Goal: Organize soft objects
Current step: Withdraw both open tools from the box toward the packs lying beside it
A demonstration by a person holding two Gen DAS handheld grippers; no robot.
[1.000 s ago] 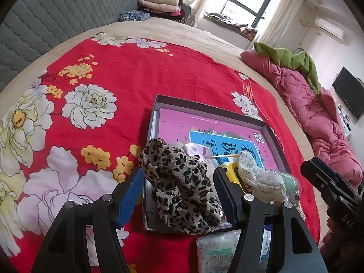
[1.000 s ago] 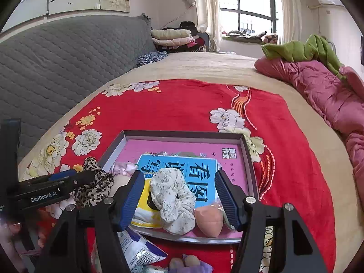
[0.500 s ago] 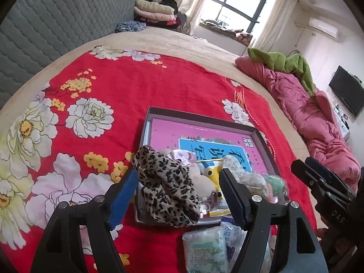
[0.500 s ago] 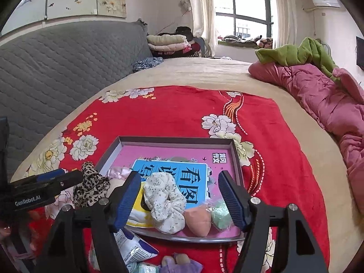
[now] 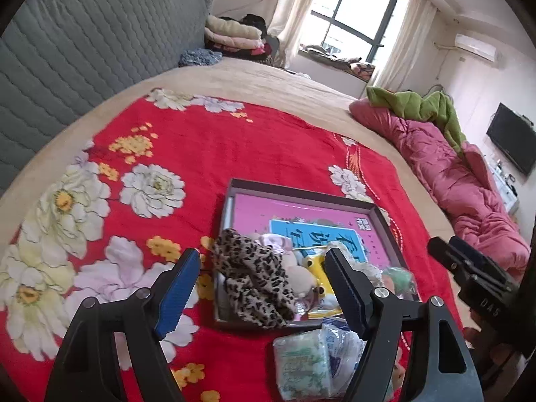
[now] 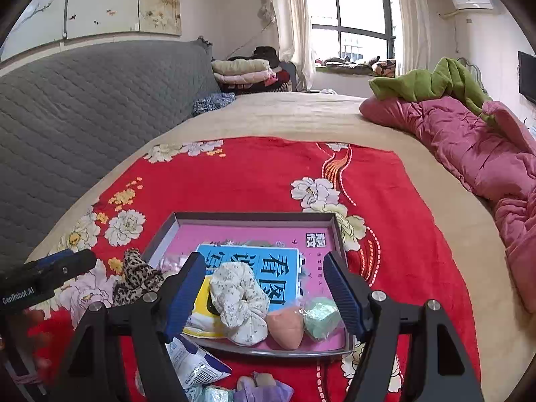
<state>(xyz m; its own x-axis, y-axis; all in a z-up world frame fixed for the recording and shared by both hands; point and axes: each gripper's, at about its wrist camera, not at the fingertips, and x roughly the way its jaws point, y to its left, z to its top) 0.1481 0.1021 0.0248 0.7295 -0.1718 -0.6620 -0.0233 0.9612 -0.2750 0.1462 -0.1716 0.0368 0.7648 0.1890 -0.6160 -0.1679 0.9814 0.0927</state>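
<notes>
Left wrist view: the left gripper (image 5: pixel 261 288) hangs above the near-left corner of a shallow grey tray (image 5: pixel 301 191) on a red floral blanket (image 5: pixel 207 147); its jaws are opening, wide apart, with nothing pressed between the blue pads. A leopard-print scrunchie (image 5: pixel 254 284) lies free at the tray's left edge, beside a pale pink scrunchie (image 5: pixel 273 240). A tissue pack (image 5: pixel 301 361) lies just outside the near rim.

Right wrist view: the right gripper (image 6: pixel 264 294) is likewise opening, empty, over the tray's near edge. Below it rest a white floral scrunchie (image 6: pixel 239 301), a peach sponge (image 6: pixel 284 326) and a green sponge (image 6: pixel 321 316), possibly wrapped in clear film. A pink book (image 6: pixel 254 238) lines the tray.
</notes>
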